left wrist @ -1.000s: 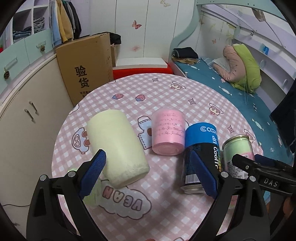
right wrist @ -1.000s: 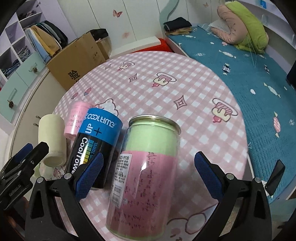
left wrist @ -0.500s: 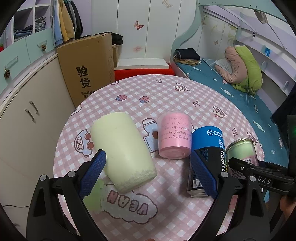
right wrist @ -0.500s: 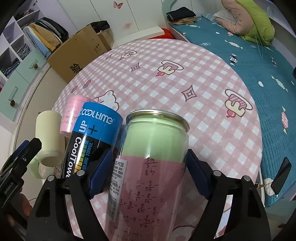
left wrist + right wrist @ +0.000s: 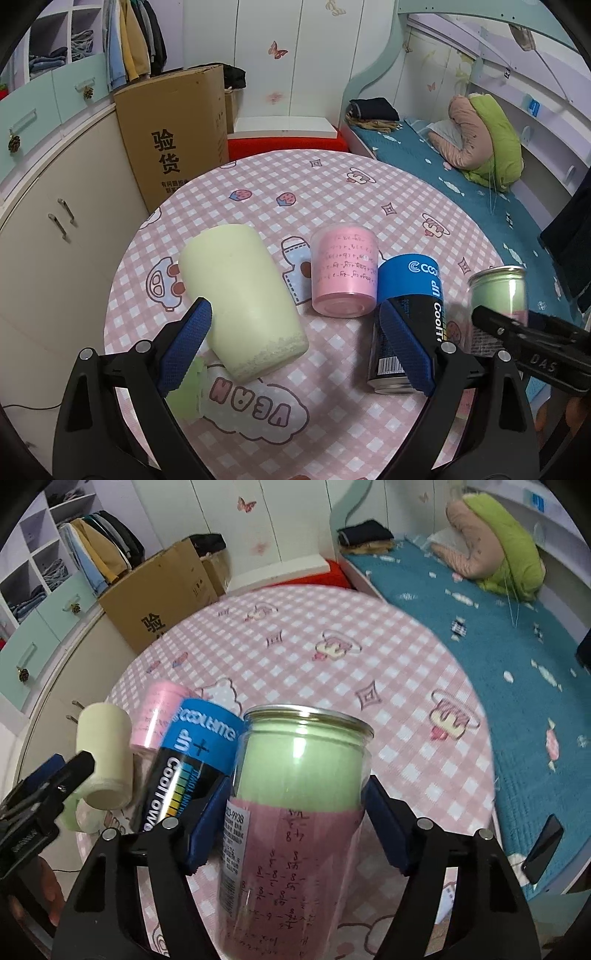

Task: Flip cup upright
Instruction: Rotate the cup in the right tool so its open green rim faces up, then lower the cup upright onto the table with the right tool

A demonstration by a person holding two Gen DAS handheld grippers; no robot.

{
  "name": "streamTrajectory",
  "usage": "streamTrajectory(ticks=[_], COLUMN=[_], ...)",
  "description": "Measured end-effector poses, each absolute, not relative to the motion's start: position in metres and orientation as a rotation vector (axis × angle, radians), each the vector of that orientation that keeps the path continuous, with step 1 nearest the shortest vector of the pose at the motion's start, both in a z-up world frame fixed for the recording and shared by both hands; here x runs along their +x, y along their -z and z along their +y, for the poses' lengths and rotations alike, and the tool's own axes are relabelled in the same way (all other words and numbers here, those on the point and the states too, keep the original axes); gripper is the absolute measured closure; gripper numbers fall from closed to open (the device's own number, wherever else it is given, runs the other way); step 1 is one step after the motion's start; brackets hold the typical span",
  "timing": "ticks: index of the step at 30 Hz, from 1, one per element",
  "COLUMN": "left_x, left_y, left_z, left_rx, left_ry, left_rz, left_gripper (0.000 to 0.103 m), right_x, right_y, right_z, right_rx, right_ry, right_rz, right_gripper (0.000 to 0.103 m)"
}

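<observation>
Right gripper (image 5: 295, 823) clamped on clear can-shaped cup (image 5: 295, 812); left gripper (image 5: 295, 345) open, hovering by pale green cup (image 5: 240, 299) on bench (image 5: 332, 206).

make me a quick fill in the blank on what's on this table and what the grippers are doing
1. The right gripper is shut on the clear ____ with green and pink paper inside.
2. The left gripper is ____ and holds nothing.
3. Between the cream cup and the blue-topped can sits a ____ cup.
4. The table wears a checked cloth, white and ____.

Missing words: can; open; pink; pink
</observation>
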State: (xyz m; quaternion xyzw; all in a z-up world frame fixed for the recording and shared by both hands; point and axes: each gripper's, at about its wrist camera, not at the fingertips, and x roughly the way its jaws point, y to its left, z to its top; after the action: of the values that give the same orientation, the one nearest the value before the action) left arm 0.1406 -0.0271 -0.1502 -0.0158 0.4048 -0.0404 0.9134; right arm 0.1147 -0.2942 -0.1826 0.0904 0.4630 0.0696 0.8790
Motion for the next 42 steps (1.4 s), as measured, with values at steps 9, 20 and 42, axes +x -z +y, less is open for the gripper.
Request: streamTrajectory(ticks=[9,20,42], left_x=[0.136,0.133,0.119], left_y=[0.144,0.140,0.133], left_z=[-0.028,-0.029,-0.039], left_rx=[-0.037,-0.041,-0.021], left_ry=[0.079,0.062,0.074], left_rz=[0.821,0.814,0.801], left_gripper=[0.010,0.010,0.010], right_x=[0.112,0.106,0.092], right_y=[0.158,0.155,0.159], right_z=[-0.289,-0.281,-0.276], right_rx=[0.072,-0.009,-0.005], right_ry=[-0.110,-0.105,-0.120], right_rz=[0.833,0.764,0.757], right_gripper=[0.034,0.035,0.034])
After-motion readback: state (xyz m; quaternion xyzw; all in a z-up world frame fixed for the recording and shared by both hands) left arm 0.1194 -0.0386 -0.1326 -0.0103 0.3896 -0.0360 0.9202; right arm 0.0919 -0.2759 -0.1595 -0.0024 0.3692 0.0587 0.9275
